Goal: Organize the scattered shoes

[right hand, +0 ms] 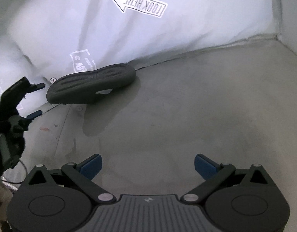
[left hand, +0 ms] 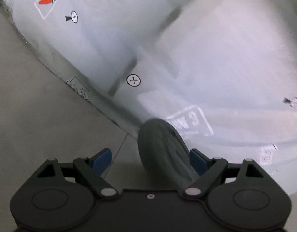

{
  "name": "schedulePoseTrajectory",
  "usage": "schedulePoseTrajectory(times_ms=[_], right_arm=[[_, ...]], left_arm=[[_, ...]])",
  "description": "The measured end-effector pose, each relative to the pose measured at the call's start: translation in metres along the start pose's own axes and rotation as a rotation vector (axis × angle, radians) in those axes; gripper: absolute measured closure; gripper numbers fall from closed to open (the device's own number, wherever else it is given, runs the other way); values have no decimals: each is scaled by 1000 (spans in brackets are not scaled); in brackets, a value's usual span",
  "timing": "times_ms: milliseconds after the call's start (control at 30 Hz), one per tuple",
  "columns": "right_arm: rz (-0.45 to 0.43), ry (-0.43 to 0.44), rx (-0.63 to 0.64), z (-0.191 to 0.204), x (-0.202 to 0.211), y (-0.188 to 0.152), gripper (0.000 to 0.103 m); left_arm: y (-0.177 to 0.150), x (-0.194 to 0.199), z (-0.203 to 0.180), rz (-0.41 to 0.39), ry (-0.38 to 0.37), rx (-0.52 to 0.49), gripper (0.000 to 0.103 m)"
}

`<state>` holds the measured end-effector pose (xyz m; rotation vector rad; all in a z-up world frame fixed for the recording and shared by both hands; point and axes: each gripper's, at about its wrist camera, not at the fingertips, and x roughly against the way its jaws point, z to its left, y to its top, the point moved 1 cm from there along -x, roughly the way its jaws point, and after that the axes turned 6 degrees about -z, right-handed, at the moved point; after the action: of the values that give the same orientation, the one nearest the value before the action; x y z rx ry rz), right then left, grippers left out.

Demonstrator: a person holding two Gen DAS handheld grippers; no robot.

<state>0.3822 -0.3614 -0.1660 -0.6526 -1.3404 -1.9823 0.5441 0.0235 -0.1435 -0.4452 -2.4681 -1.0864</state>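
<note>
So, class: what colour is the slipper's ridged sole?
Dark grey slipper, clearest in the right wrist view.

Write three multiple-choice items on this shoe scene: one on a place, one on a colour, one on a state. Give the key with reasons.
1. Where is the slipper?
A. at the sheet's edge
B. inside a box
C. on a shelf

2. What colour is the slipper?
A. red
B. dark grey
C. yellow

3. How does the right gripper stand?
A. shut on the slipper
B. open, holding nothing
C. shut on a cord

Key:
1 A, it lies sole up where the white sheet meets the grey floor.
2 B, its ribbed sole is dark grey.
3 B, its blue pads are wide apart over bare floor.
</note>
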Motion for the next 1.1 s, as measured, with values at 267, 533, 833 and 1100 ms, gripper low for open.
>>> schedulePoseTrajectory(times_ms=[267,533,833,1100], right_arm=[[29,-5,-18,1,-4,-7,2],[-19,-4,-24,-2,18,-7,2],[-34,-10,-94,-21,39,-21,2],[-97,-54,-131,-45,57,-21,2]], left_arm=[[-8,-21,18,40,-95,225,65],[-2,45,-15,5,-147,158,74],[-14,90,-164,21,-318,-250,77],[-81,46,-230,268,-530,-375,54]])
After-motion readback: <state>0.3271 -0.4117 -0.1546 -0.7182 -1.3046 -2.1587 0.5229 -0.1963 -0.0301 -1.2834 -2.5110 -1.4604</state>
